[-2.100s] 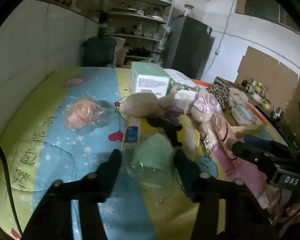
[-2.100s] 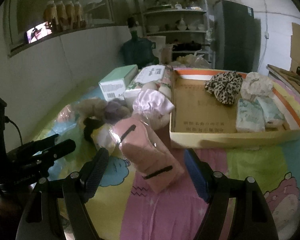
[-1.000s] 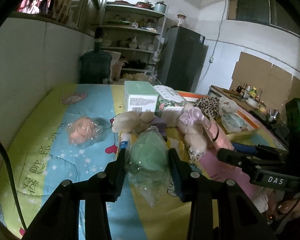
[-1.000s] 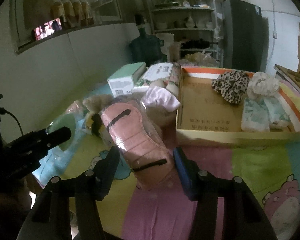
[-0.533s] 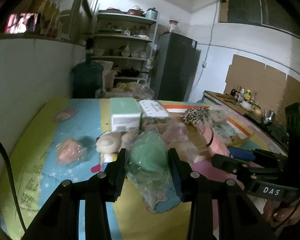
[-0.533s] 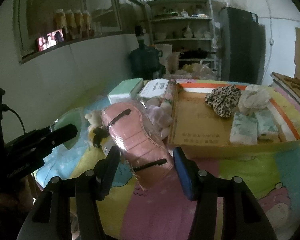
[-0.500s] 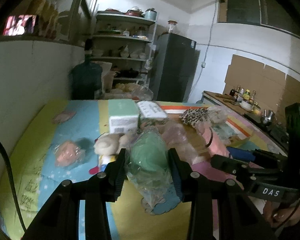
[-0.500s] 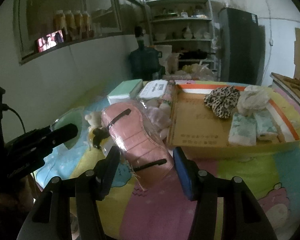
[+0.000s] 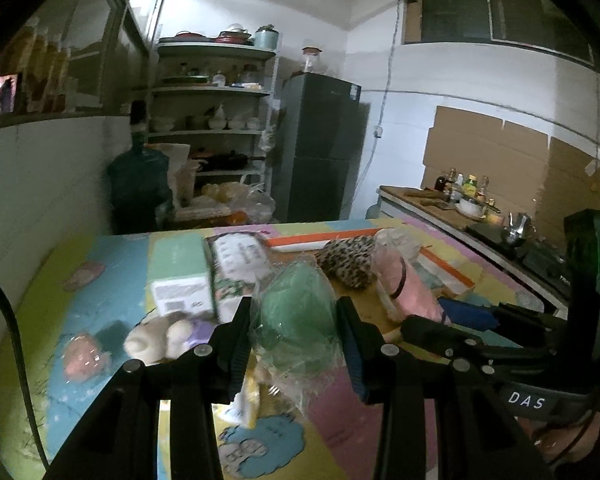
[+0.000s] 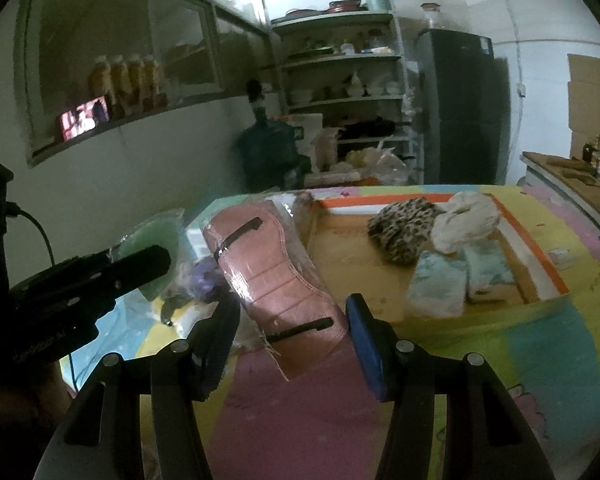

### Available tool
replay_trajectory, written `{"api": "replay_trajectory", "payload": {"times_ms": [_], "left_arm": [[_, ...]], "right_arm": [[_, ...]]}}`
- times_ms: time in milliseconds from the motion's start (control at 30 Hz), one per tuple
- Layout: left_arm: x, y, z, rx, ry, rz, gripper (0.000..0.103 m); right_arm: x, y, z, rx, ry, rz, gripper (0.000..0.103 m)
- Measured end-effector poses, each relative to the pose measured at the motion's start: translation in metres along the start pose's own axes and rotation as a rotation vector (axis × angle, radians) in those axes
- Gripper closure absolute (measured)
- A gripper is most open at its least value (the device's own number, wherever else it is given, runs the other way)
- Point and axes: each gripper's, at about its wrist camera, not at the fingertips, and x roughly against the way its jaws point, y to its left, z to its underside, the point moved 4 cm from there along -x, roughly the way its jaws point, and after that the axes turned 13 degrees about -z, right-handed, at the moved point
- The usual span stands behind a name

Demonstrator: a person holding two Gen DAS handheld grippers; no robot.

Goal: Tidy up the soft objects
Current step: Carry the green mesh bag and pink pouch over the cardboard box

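My left gripper (image 9: 294,322) is shut on a green soft ball in a clear bag (image 9: 298,308), held up above the colourful mat. My right gripper (image 10: 292,322) is shut on a pink padded pouch in clear wrap (image 10: 268,264), also lifted. In the left wrist view the pink pouch (image 9: 410,290) and the right gripper (image 9: 456,320) show at the right. In the right wrist view the green ball (image 10: 158,248) and the left gripper (image 10: 132,266) show at the left. The cardboard tray (image 10: 352,256) lies just beyond the pouch, holding a leopard-print piece (image 10: 404,232), a cream cloth (image 10: 468,220) and pale green packs (image 10: 440,284).
On the mat stay a green-white box (image 9: 180,276), a printed pack (image 9: 240,258), a beige plush (image 9: 156,338), a purple piece (image 9: 198,330) and a pink bagged ball (image 9: 84,360). A wall runs along the left; shelves, a water jug and a fridge stand behind.
Both grippers have risen and moved toward the tray with their loads. The mat and the objects left on it have dropped lower in both views.
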Motion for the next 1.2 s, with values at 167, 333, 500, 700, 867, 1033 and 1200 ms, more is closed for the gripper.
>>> {"api": "replay_trajectory", "payload": {"times_ms": [167,333,500,700,867,1033,1200], "left_arm": [[-0.010,-0.017,-0.008,-0.008,0.003,0.028,0.062],[-0.019,-0.034,-0.015,-0.019,0.003,0.049,0.062],[-0.028,-0.048,-0.021,-0.024,0.004,0.060,0.062],[-0.044,-0.065,-0.028,-0.031,0.010,0.071,0.062],[-0.060,-0.075,-0.032,-0.028,0.026,0.074,0.062],[-0.077,-0.085,-0.033,-0.020,0.052,0.071,0.062],[-0.096,-0.092,-0.033,-0.017,0.084,0.068,0.062]], "right_arm": [[0.010,-0.014,-0.007,-0.011,-0.023,0.023,0.046],[0.018,-0.029,-0.011,-0.022,-0.039,0.043,0.046],[0.022,-0.045,-0.015,-0.033,-0.047,0.058,0.046],[0.023,-0.064,-0.022,-0.050,-0.066,0.075,0.046],[0.018,-0.083,-0.030,-0.074,-0.074,0.082,0.046],[0.011,-0.099,-0.039,-0.087,-0.076,0.085,0.046],[0.000,-0.114,-0.045,-0.096,-0.065,0.087,0.046]]}}
